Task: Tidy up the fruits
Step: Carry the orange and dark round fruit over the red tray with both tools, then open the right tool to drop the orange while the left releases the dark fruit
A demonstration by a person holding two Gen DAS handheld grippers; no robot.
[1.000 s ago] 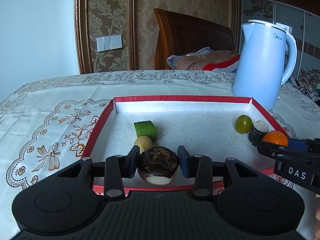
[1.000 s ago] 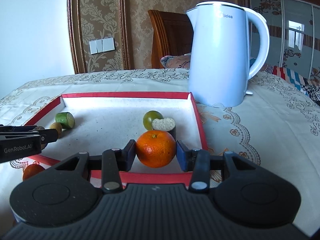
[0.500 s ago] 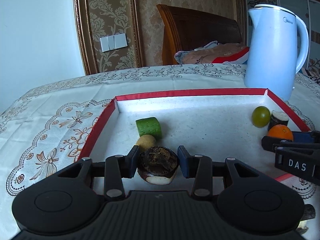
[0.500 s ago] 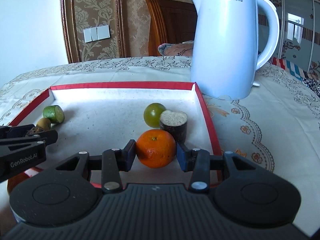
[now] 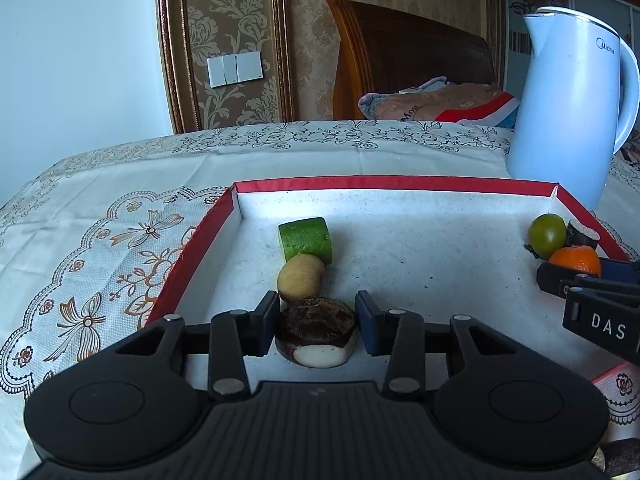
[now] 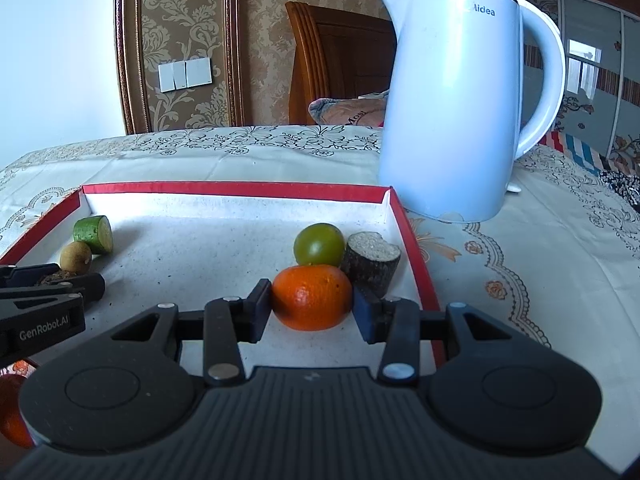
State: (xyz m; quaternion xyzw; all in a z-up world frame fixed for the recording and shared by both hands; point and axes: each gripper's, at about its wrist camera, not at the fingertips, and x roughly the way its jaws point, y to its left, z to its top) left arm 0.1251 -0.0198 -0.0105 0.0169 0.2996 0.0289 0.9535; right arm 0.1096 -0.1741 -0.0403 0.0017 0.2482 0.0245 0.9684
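- My left claw was closed on a dark brown, rough-skinned fruit with a pale cut patch, both pads pressed against its sides, low over the near part of the tray.
- My right claw was clamped on an orange, one pad tight on each side, at the right side of the same tray.
- The tray was a shallow box with a red rim and a speckled white floor, set on a table under a cream cloth with a floral pattern.
- Just beyond the fruit in my left claw lay a small tan round fruit, touching it or nearly so; I could not tell which.
- Behind that sat a green chunk with a cut face, touching the tan one.
- Beyond the orange sat a round green fruit and, beside it on the right, a dark stub with a pale grainy cut top, close to the tray's right wall.
- The orange looked to be touching the stub.
- A pale blue kettle stood on the cloth past the tray's far right corner.
- Another orange fruit showed at the lower left edge of the right camera's view, outside the tray and partly hidden behind my claw.
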